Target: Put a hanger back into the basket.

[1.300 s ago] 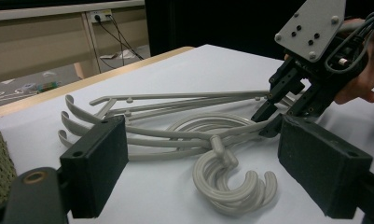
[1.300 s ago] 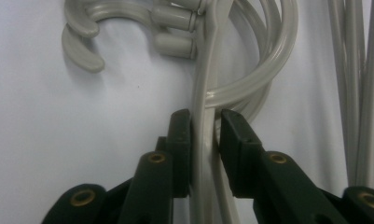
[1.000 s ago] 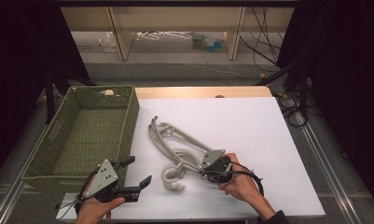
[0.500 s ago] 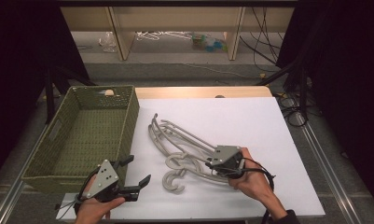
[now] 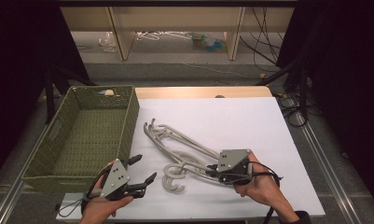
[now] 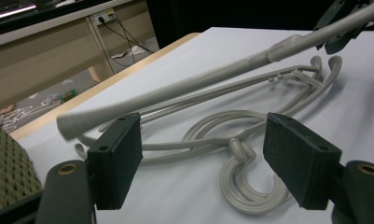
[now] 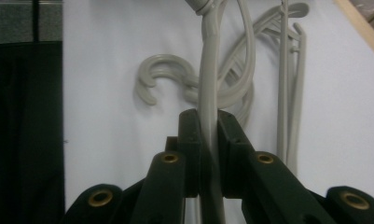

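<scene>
From above, my right gripper (image 5: 211, 171) clamps one arm of a grey hanger (image 5: 175, 144) in the pile on the white surface (image 5: 250, 121), beside the basket (image 5: 82, 135). My left gripper (image 6: 203, 158) has been narrowing its jaws, nothing between them. In the right gripper view, the stiff, light, slick arm looks best held near its neck.

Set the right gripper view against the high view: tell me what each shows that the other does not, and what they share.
The right gripper view alone makes plain that the right gripper has its pads pressed on one grey hanger arm. The high view alone takes in the green woven basket, the left gripper with jaws apart, both hands and the shelving beyond. Both show the pile of grey hangers with their hooks on the white tabletop.
</scene>
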Tool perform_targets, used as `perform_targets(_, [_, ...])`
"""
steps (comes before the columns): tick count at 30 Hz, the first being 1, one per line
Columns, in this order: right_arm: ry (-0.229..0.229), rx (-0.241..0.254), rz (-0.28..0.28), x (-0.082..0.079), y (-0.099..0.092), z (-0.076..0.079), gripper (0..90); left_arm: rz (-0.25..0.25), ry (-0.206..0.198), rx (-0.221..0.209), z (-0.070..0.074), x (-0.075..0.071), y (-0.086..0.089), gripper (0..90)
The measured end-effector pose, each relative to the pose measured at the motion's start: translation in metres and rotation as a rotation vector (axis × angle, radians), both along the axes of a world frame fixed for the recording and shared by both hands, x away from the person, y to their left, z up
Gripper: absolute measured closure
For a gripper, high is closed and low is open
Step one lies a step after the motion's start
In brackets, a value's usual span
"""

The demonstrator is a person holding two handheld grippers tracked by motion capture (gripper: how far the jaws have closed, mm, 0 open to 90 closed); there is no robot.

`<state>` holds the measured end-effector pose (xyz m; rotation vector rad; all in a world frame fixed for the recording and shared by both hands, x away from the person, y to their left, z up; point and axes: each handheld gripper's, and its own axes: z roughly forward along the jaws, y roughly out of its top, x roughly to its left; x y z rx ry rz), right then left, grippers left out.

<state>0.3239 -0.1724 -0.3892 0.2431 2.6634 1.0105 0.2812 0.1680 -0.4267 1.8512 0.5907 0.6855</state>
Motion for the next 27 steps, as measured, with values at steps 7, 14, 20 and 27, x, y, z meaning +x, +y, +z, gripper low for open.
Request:
perform_targets(7, [0.045,0.004,0.057,-0.007,0.004,0.0,82.2,-0.079,-0.02,0.106,0.004,0.006,-0.01,29.8])
perform_targets(14, [0.086,0.019,0.109,-0.012,0.006,0.0,82.1,-0.178,-0.017,0.181,0.006,0.011,-0.023,28.9])
perform_targets(20, [0.107,0.018,0.137,-0.014,0.004,0.001,82.1,-0.255,-0.031,0.265,0.01,0.014,-0.033,33.5])
perform_targets(27, [0.141,0.017,0.179,-0.014,0.004,-0.001,82.1,-0.361,-0.037,0.391,0.009,0.014,-0.046,48.6])
